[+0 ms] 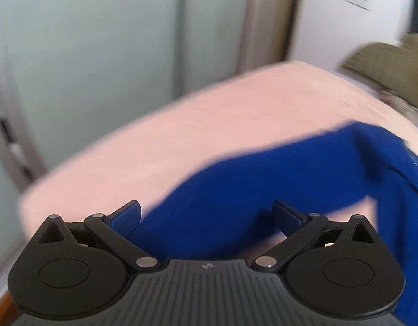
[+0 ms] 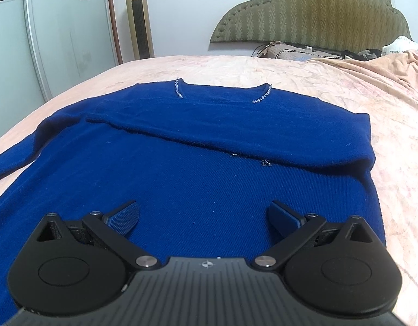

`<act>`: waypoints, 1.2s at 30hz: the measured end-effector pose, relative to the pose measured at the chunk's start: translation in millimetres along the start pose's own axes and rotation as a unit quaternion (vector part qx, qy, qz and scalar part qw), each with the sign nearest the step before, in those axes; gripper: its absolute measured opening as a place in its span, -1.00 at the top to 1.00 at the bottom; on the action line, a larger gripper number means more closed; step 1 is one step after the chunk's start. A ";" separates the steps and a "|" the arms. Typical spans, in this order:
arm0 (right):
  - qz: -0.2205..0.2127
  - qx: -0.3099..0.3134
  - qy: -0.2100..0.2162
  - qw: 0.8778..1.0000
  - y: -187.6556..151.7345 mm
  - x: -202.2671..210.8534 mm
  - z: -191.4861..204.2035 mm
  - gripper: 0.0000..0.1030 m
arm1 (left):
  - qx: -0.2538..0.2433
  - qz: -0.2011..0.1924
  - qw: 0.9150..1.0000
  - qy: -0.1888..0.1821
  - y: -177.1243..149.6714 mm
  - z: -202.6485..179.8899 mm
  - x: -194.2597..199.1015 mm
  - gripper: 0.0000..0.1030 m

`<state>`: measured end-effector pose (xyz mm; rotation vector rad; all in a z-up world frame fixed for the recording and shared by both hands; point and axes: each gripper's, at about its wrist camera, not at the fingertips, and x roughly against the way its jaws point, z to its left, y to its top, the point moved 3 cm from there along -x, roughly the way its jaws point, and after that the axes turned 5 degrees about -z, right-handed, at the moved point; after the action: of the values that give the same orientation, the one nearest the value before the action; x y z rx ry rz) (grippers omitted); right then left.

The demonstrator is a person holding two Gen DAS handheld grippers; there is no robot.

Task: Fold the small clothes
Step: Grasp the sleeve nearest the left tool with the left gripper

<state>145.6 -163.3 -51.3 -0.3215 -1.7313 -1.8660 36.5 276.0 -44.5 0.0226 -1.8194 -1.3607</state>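
While both tools sit spread wide with nothing between their pads, one blue sweater (image 2: 198, 179) lies flat on the pink bed (image 2: 344, 87). Left tool (image 1: 206, 217): released, over one sleeve (image 1: 263, 179) that trails off toward the bed's left edge; view blurred. Right tool (image 2: 203, 216): released, above the sweater body. One sleeve (image 2: 236, 133) is folded across the chest, below the beaded neckline (image 2: 179, 89). One headboard (image 2: 304, 13) behind, one tower fan (image 2: 138, 16) left of it.
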 end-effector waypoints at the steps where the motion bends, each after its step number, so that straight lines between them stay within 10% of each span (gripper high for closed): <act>1: 0.000 0.001 0.000 1.000 -0.1 0.0 0.1 -1.00 | 0.006 -0.005 1.000 0.021 5.0 12.1 -1.5 -1.00; 7: 0.001 0.005 -0.002 1.000 -0.6 -0.4 1.9 -1.00 | 0.088 -0.017 0.993 0.081 28.2 69.5 6.3 -1.00; 13: 0.003 0.008 -0.003 1.000 -1.0 -0.7 3.7 -1.00 | 0.172 0.088 0.974 -0.119 7.4 54.0 26.8 -1.00; 19: 0.002 0.008 -0.002 1.000 -1.0 -0.6 3.7 -1.00 | 0.220 0.114 0.955 -0.163 -17.4 31.8 16.0 -1.00; 26: 0.003 0.008 0.000 1.000 -1.3 -1.9 4.3 -1.00 | 0.358 0.138 0.898 -0.217 -32.5 31.8 8.5 -1.00; 36: 0.002 0.007 0.001 1.000 -1.1 -2.3 5.1 -1.00 | 0.436 0.057 0.886 -0.146 -8.0 88.9 11.3 -1.00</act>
<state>145.8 -157.8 -52.8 -0.3176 -1.7399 -1.8496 -29.6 336.9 -48.9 0.1876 -2.5095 -0.3769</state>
